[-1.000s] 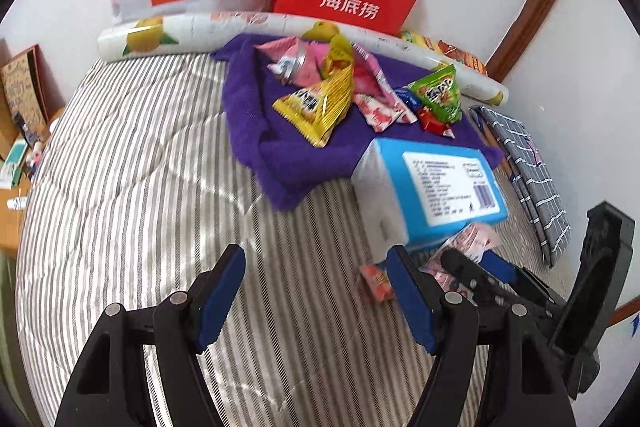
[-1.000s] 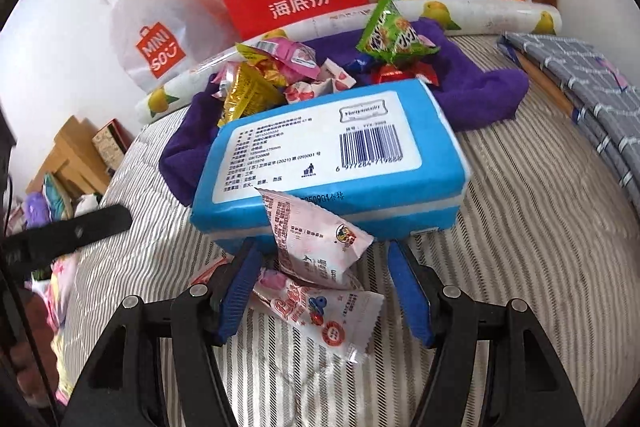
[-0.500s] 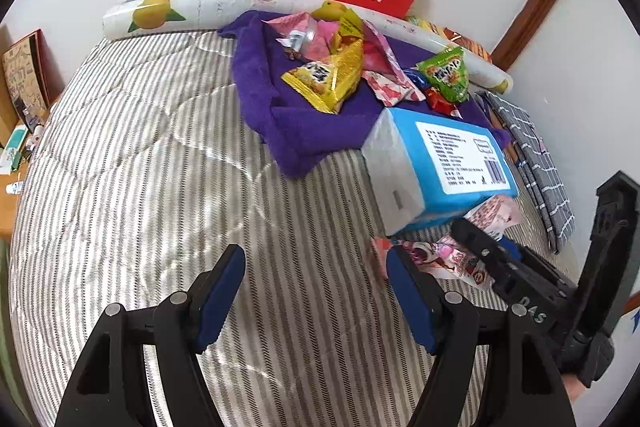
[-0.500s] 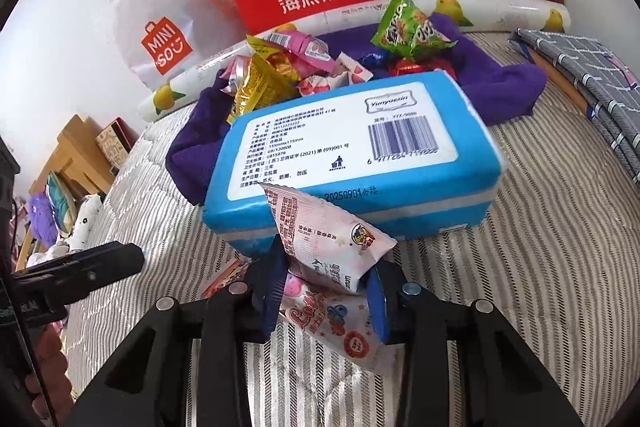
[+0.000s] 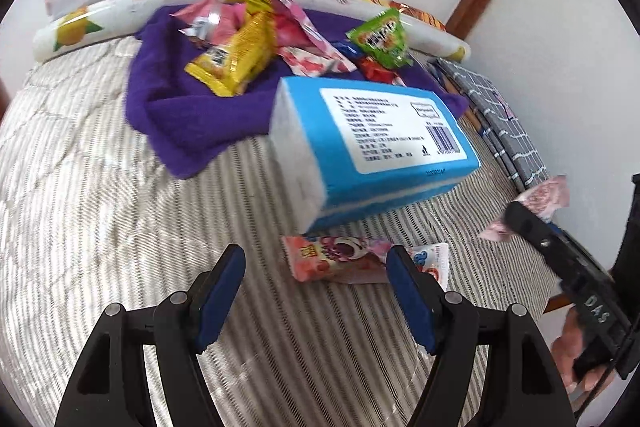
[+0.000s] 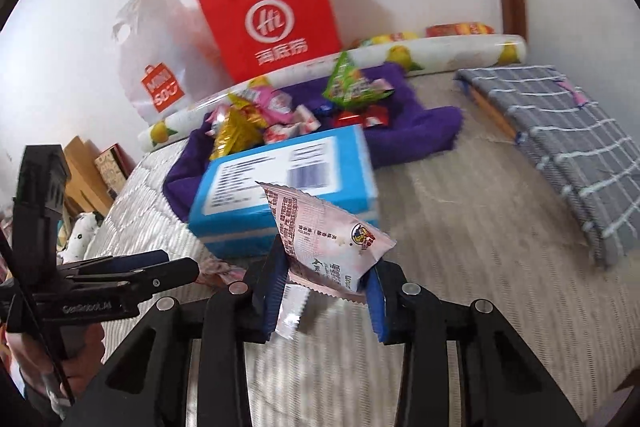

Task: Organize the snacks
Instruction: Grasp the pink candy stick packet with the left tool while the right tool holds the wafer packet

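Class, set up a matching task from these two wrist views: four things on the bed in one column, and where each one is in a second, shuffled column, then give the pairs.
Things:
1. pale pink snack packet
2. green snack packet
3. pink strawberry snack packet
4. blue tissue pack

Places:
A. flat on the striped bedding, in front of the open left tongs
B. on the striped bedding, its far end against the purple towel
C. gripped in the right tongs
D. on the purple towel, near the lemon-print roll

Pairs: 1-C, 2-D, 3-A, 4-B
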Demonstrator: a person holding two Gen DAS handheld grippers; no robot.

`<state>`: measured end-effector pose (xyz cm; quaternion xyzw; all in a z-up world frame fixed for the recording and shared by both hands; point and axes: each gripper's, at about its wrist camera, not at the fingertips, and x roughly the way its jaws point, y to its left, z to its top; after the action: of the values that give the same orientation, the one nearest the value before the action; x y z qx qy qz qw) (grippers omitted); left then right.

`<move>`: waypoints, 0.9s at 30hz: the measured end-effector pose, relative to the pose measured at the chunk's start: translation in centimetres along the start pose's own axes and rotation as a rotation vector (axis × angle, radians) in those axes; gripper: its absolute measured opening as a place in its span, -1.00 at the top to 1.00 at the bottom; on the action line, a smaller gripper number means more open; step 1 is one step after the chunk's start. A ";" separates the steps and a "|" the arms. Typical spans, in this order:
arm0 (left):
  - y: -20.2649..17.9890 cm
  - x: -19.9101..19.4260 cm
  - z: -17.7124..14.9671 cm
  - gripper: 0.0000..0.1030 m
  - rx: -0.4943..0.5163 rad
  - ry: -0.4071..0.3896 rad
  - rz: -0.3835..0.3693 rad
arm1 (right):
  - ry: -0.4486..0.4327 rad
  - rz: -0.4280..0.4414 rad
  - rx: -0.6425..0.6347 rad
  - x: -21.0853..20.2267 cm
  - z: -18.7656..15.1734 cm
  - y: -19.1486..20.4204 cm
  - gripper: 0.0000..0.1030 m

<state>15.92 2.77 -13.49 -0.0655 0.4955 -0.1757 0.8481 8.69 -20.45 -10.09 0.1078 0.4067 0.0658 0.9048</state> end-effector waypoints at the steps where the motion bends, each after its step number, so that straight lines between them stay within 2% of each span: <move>1: -0.2 0.4 0.1 -0.39 0.005 0.006 0.002 | -0.010 -0.009 0.002 -0.3 0.1 -0.5 0.30; 7: -0.5 2.3 -0.1 -0.38 -0.012 0.043 -0.019 | -0.033 -0.022 0.026 -1.5 0.2 -2.5 0.30; 18: -3.4 2.1 -1.8 -0.38 0.059 0.072 -0.061 | -0.034 -0.012 0.029 -1.3 0.0 -3.3 0.30; 23: -5.8 2.0 -3.1 -0.39 0.111 0.109 -0.136 | -0.042 -0.016 0.045 -1.8 -0.3 -4.3 0.30; 27: -6.4 1.2 -3.1 -0.38 0.145 0.061 -0.053 | -0.057 -0.022 0.068 -2.6 -0.4 -5.4 0.30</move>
<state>12.29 -3.42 -14.15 -0.0116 0.5051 -0.2354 0.8303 6.84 -26.15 -9.81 0.1357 0.3838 0.0387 0.9126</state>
